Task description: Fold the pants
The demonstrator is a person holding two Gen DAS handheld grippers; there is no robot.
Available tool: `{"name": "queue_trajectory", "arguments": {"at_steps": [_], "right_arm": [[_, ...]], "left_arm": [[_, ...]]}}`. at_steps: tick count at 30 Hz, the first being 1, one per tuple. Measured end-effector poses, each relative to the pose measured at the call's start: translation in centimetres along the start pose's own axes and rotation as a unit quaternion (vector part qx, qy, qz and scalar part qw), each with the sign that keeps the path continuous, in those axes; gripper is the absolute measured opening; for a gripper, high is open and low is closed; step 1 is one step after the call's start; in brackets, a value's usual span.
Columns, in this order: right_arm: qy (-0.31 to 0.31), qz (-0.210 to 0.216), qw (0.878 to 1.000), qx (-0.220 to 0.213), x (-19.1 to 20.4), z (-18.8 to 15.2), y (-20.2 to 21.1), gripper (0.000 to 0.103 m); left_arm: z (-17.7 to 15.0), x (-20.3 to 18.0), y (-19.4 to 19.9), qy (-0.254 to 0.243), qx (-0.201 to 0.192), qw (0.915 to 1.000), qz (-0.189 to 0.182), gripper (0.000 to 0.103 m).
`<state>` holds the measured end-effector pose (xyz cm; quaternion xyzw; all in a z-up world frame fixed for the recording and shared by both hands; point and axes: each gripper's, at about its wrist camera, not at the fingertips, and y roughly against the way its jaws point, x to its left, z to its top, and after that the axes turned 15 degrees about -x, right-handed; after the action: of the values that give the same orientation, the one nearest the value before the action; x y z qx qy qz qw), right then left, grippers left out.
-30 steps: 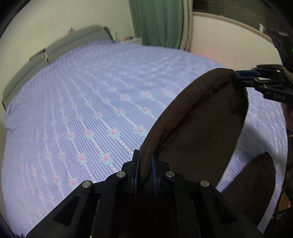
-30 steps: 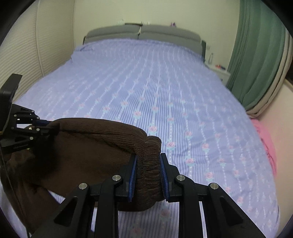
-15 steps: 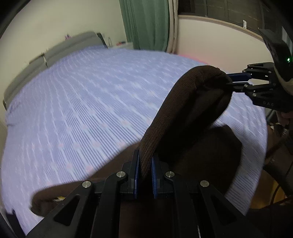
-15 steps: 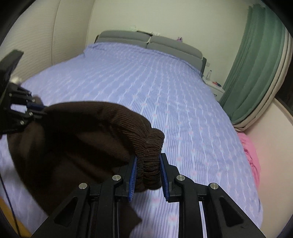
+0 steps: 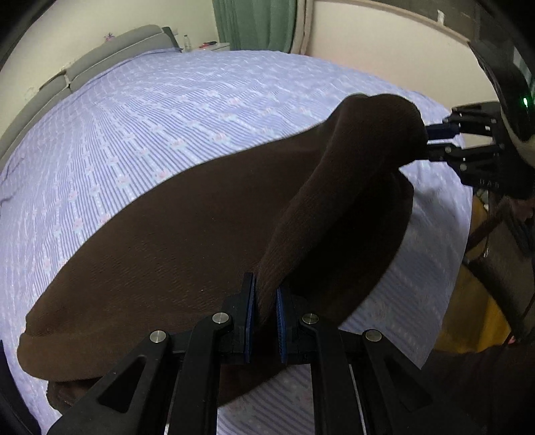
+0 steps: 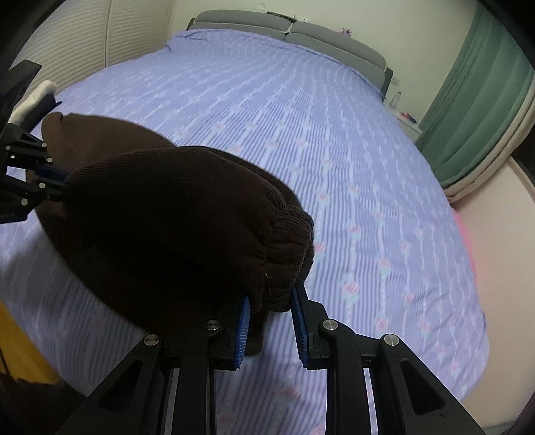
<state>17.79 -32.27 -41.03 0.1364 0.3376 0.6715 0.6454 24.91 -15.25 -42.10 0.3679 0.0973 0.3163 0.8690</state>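
Note:
The dark brown knitted pants (image 5: 174, 241) hang between my two grippers above the bed, their lower part spread across the near end of the bedspread. My left gripper (image 5: 265, 294) is shut on one end of the waistband. My right gripper (image 6: 270, 302) is shut on the other end, a bunched ribbed edge (image 6: 287, 241). Each gripper shows in the other's view: the right one (image 5: 431, 142) at the far right, the left one (image 6: 55, 182) at the far left. The pants' leg ends are hidden.
A large bed with a lilac striped, rose-patterned bedspread (image 6: 334, 134) fills both views, with a grey headboard (image 6: 301, 26) at the far end. Green curtains (image 6: 485, 100) hang on the right. A yellow-orange object (image 5: 474, 301) stands beside the bed's near edge.
Both grippers have risen and tilted down toward the bed. More of the pants now shows, spread over the near end of the bedspread. Both grips are unchanged.

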Motion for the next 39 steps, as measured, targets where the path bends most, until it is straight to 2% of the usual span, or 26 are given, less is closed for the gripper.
{"name": "queue_trajectory", "arguments": {"at_steps": [10, 13, 18, 22, 24, 26, 30, 33, 34, 35, 39], "right_arm": [[-0.008, 0.001, 1.000, 0.020, 2.7, -4.1, -0.7, 0.026], [-0.014, 0.002, 0.999, 0.031, 2.9, -4.8, -0.7, 0.027], [-0.084, 0.011, 0.995, 0.046, 1.6, -5.2, 0.7, 0.028], [-0.175, 0.028, 0.984, 0.034, -0.2, -4.1, 2.8, 0.029], [-0.233, 0.031, 0.972, 0.021, -1.7, -3.2, 3.3, 0.034], [-0.267, 0.031, 0.963, 0.011, -2.8, -2.7, 3.1, 0.049], [-0.311, 0.044, 0.949, 0.002, -3.7, -1.7, 1.3, 0.051], [-0.323, 0.057, 0.944, 0.016, -3.6, -1.6, -0.5, 0.050], [-0.326, 0.059, 0.943, 0.020, -3.5, -1.6, -0.9, 0.034], [-0.327, 0.063, 0.943, 0.024, -3.3, -1.3, -1.0, 0.027], [-0.285, 0.045, 0.957, -0.009, -3.1, 0.3, -0.4, 0.025]], "left_arm": [[-3.4, -2.2, -1.6, -0.033, 0.026, 0.9991, 0.002, 0.013], [-3.4, -2.4, -2.0, -0.040, 0.027, 0.9988, 0.004, 0.013], [-2.8, -2.2, -2.3, -0.038, 0.030, 0.9988, 0.002, 0.013], [-2.2, -2.2, -2.3, -0.040, 0.031, 0.9987, -0.001, 0.013], [-1.5, -2.0, -2.0, -0.036, 0.025, 0.9990, 0.002, 0.013], [-1.3, -2.0, -1.5, -0.031, 0.020, 0.9993, 0.005, 0.013], [-0.5, -1.9, -1.6, -0.022, 0.020, 0.9995, 0.010, 0.013], [-0.6, -1.9, -2.3, -0.024, 0.025, 0.9994, 0.009, 0.013], [-0.6, -1.9, -2.6, -0.028, 0.024, 0.9993, 0.009, 0.013], [-0.6, -1.9, -2.7, -0.029, 0.022, 0.9993, 0.008, 0.013], [-0.5, -2.0, -2.2, -0.027, 0.012, 0.9995, 0.006, 0.013]]}}
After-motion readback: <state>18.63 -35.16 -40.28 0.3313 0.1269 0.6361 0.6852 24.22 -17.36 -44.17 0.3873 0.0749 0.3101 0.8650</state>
